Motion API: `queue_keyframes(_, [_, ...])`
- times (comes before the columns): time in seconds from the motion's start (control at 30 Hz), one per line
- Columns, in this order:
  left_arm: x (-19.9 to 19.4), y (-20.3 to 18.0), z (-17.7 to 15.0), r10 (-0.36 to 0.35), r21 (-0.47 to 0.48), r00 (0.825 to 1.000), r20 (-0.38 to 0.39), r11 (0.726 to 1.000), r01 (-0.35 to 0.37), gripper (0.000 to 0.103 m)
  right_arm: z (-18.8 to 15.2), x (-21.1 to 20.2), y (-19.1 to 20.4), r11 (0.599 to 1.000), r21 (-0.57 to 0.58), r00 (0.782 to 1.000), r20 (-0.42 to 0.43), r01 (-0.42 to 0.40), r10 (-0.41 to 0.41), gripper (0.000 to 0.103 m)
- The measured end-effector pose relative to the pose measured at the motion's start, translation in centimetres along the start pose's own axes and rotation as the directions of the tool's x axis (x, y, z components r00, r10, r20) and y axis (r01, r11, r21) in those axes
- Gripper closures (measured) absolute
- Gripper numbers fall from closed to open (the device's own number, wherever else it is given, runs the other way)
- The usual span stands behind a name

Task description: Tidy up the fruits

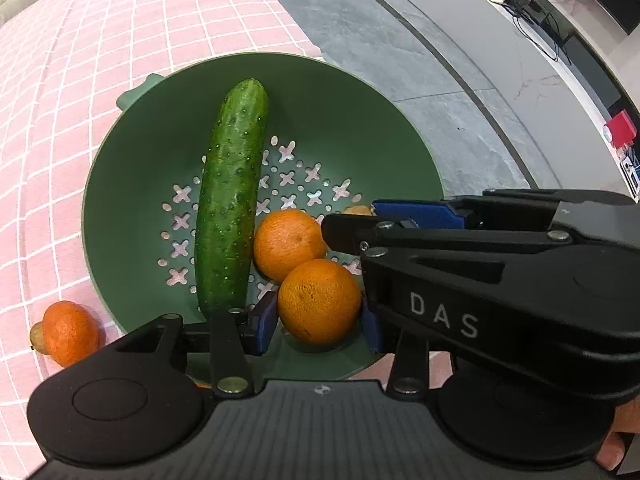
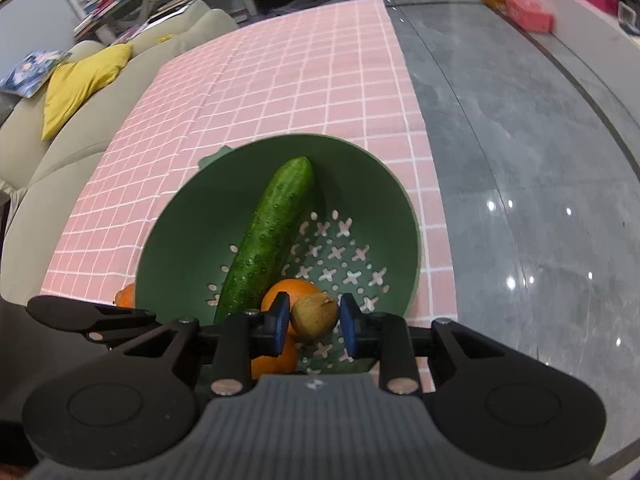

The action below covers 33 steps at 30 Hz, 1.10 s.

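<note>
Oranges: the near orange [image 1: 319,302] sits low in the green colander [image 1: 360,120], between the left gripper [image 1: 318,322] pads, which seem to press its sides. Cucumber [image 1: 232,200] lies lengthwise, near to far, at its left. Right gripper [image 2: 314,320], just right, grips a small brownish fruit [image 2: 314,318] above the bowl

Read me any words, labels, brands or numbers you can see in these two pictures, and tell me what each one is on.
"DAS": pale raised letters on the black arm of the right claw, seen from the left wrist view.
A small round emblem sits on the ribbed grey body of each claw; no letters can be read in it.
Books and boxes in the room behind are too small and blurred to read.
</note>
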State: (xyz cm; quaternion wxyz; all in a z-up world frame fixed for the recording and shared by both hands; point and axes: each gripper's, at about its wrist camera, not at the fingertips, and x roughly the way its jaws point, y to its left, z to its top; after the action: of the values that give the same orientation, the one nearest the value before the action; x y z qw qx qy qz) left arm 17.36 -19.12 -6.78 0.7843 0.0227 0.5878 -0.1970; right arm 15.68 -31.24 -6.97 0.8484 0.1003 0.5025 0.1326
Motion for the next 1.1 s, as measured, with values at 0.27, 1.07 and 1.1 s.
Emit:
queue_keyframes(0.27, [-4.1, 0.7, 0.2, -0.087, 0.012, 0.994, 0.069, 0.996, 0.086, 0.031, 0.6, -1.9, -0.3, 0.999, 0.035, 0.997, 0.083, 0.007, -0.010, 0.073])
queue_keyframes(1.07, [-12.5, 12.8, -15.5, 0.017, -0.142, 0.943, 0.331, 0.989, 0.032, 0.031, -8.1, -8.1, 6.5, 0.990, -0.121, 0.993, 0.093, -0.066, 0.077, 0.071])
queue_keyframes(1.1, [-12.2, 13.0, -15.8, 0.007, -0.146, 0.943, 0.333, 0.988, 0.044, 0.031, -8.4, -7.7, 6.8, 0.990, -0.129, 0.994, 0.083, -0.060, 0.071, 0.071])
